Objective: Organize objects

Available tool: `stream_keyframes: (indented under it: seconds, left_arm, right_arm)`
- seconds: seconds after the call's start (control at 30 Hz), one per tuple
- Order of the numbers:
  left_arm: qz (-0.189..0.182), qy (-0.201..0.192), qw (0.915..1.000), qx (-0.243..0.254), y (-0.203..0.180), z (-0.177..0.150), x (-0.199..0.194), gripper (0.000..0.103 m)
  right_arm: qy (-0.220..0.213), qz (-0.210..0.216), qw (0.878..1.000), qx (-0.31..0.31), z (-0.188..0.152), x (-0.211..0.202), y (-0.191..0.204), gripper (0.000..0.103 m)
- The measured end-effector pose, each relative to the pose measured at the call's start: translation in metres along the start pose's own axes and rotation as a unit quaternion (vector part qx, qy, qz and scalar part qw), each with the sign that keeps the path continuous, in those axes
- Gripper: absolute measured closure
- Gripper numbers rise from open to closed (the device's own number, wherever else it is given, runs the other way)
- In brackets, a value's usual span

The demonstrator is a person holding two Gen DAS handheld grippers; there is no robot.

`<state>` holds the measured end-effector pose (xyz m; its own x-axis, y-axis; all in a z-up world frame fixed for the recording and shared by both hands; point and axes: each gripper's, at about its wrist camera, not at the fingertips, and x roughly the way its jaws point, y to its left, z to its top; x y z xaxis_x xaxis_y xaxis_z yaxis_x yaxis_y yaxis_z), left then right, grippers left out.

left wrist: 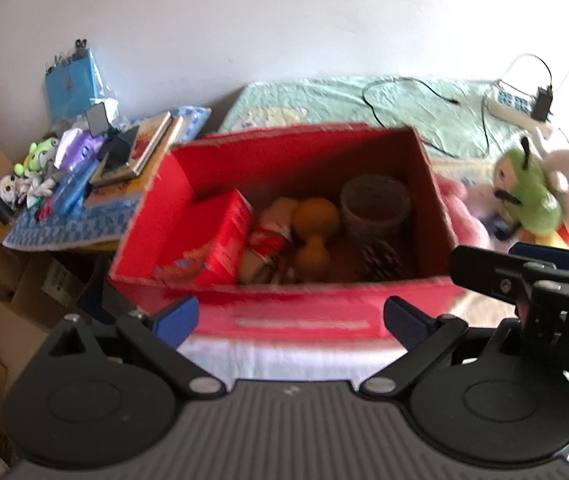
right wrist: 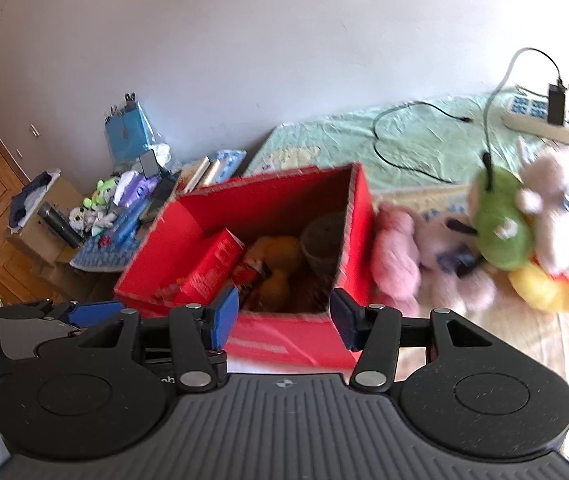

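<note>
An open red cardboard box [left wrist: 284,148] [right wrist: 358,236] stands on the bed just ahead of both grippers. Inside it lie a small red carton [left wrist: 220,240] [right wrist: 208,264], yellow fruit-like toys [left wrist: 314,216] [right wrist: 280,252], a grey round tub [left wrist: 374,204] [right wrist: 320,244] and a pine cone [left wrist: 380,258]. My left gripper [left wrist: 290,316] is open, empty, above the box's near wall. My right gripper [right wrist: 284,314] is also open and empty, at the near right corner. The right gripper [left wrist: 532,280] shows at the left view's right edge.
Plush toys lie right of the box: a green one [left wrist: 524,196] [right wrist: 500,224], a pink one [right wrist: 396,256] and a white one [right wrist: 560,216]. A power strip [right wrist: 536,116] and cables sit on the green sheet [left wrist: 404,108]. A cluttered side table [left wrist: 76,220] stands left.
</note>
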<state>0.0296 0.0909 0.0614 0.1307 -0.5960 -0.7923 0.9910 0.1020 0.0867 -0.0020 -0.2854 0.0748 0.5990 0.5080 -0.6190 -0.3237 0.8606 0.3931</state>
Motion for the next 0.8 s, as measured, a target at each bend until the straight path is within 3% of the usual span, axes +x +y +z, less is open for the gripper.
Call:
stream_keyframes:
  seconds: [0.37,0.63,0.8]
  left_arm:
    - [0.016,0.06,0.9979,0.017,-0.029,-0.043,0.01,0.004]
    - [0.006,0.127,0.9917,0.02,-0.001,-0.054,0.036,0.004]
    - [-0.012,0.142,0.9893,0.032,0.026,-0.047,0.044,0.003]
  right_arm:
    - [0.056,-0.009,0.998,0.017,-0.039,0.003,-0.015,0.048]
    - [0.116,-0.003,0.993,0.018,-0.048,0.029,0.008,0.048]
    - [0.131,-0.013,0.991,0.012,-0.044,0.042,0.03,0.048]
